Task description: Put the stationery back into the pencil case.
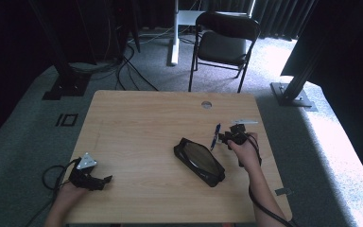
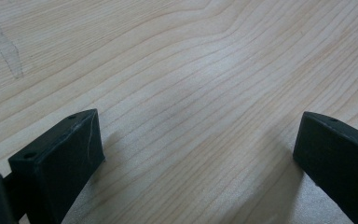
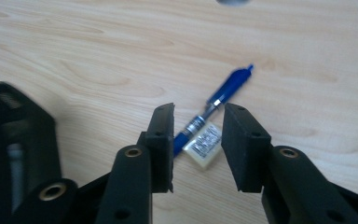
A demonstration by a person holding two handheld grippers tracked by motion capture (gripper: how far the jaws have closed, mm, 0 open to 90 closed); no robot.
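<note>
slim blue pen (image 3: 214,105) lies on pale woodgrain table (image 3: 74,46).

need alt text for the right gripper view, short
The right tongs, jaws part-open, hover over a blue pen and a small white eraser with a printed label that lies against the pen on a light wooden table. A blurred black object sits at the left edge.

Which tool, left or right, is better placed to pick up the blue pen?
The right tool. Its jaws stand open directly over the blue pen, beside the black case. The left tool rests open on bare table, far across from the pen.
</note>
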